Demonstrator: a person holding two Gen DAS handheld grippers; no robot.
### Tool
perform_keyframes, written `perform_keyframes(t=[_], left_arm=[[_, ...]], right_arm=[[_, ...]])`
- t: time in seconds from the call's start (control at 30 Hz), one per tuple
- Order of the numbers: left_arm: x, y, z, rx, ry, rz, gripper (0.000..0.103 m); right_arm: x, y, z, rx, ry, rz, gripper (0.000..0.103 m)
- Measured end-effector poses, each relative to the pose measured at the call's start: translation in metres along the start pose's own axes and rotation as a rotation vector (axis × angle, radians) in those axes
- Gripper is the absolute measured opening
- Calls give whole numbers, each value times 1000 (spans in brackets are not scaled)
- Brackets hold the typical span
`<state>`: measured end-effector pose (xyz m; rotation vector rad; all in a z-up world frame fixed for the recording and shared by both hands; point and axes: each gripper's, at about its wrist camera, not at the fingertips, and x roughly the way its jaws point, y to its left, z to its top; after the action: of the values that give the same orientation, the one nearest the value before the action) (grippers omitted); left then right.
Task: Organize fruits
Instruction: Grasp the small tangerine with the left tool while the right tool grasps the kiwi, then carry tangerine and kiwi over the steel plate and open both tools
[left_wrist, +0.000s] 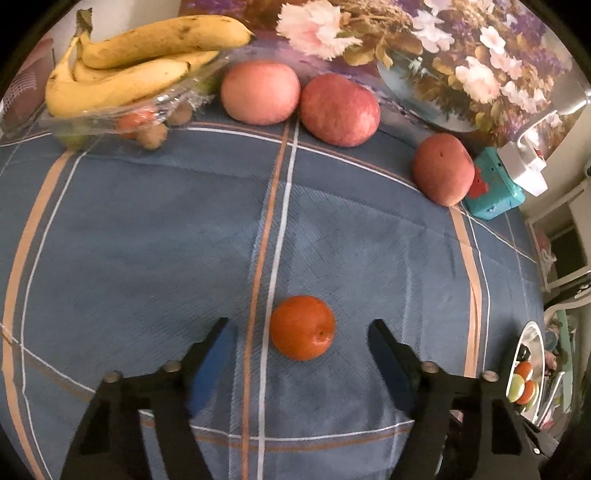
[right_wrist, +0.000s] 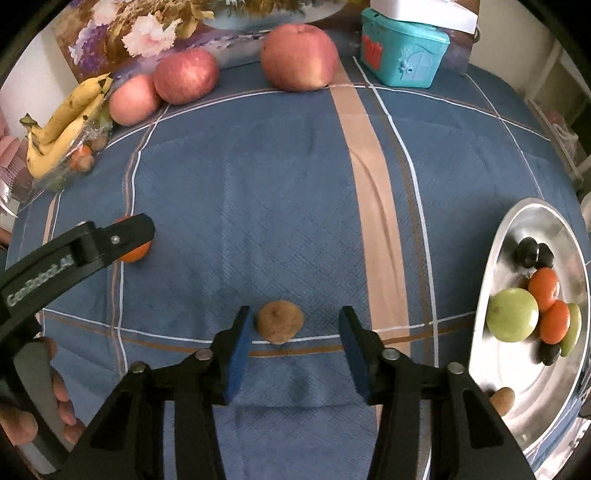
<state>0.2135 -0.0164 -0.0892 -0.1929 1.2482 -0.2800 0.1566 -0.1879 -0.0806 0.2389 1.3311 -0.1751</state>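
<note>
An orange mandarin (left_wrist: 302, 327) lies on the blue checked tablecloth (left_wrist: 147, 240) between the fingers of my left gripper (left_wrist: 297, 322). That gripper is open, with a gap on both sides of the fruit. In the right wrist view a small brown kiwi-like fruit (right_wrist: 280, 321) sits between the blue pads of my right gripper (right_wrist: 295, 311). It lies close to the left pad, apart from the right one, and this gripper is open too. One finger (right_wrist: 125, 236) of the left gripper hides part of the mandarin (right_wrist: 135, 254). A metal bowl (right_wrist: 491, 258) at the right holds several fruits.
Three red apples (left_wrist: 260, 92) (left_wrist: 339, 109) (left_wrist: 442, 168) line the far side. Bananas (left_wrist: 122, 70) rest on a clear plastic tray (left_wrist: 92, 125) of small fruits at the far left. A teal box (right_wrist: 402, 51) stands at the back, with a flower picture (left_wrist: 443, 55) behind. A hand (right_wrist: 59, 398) grips the left handle.
</note>
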Motion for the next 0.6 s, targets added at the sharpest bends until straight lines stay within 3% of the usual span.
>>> perform_keyframes(t=[0.1, 0.13, 0.47, 0.6], left_arm=[[1, -1, 0, -7, 6, -17, 40], [0, -1, 0, -8, 6, -12, 37], [-22, -10, -16, -82, 32, -40, 37], [-33, -42, -35, -21, 48, -63, 37]], right_arm=[[3, -1, 0, 12, 11, 61, 28], [3, -1, 0, 14, 13, 72, 28], [-34, -16, -15, 33, -46, 105, 28], [-54, -42, -26, 74, -87, 52, 28]])
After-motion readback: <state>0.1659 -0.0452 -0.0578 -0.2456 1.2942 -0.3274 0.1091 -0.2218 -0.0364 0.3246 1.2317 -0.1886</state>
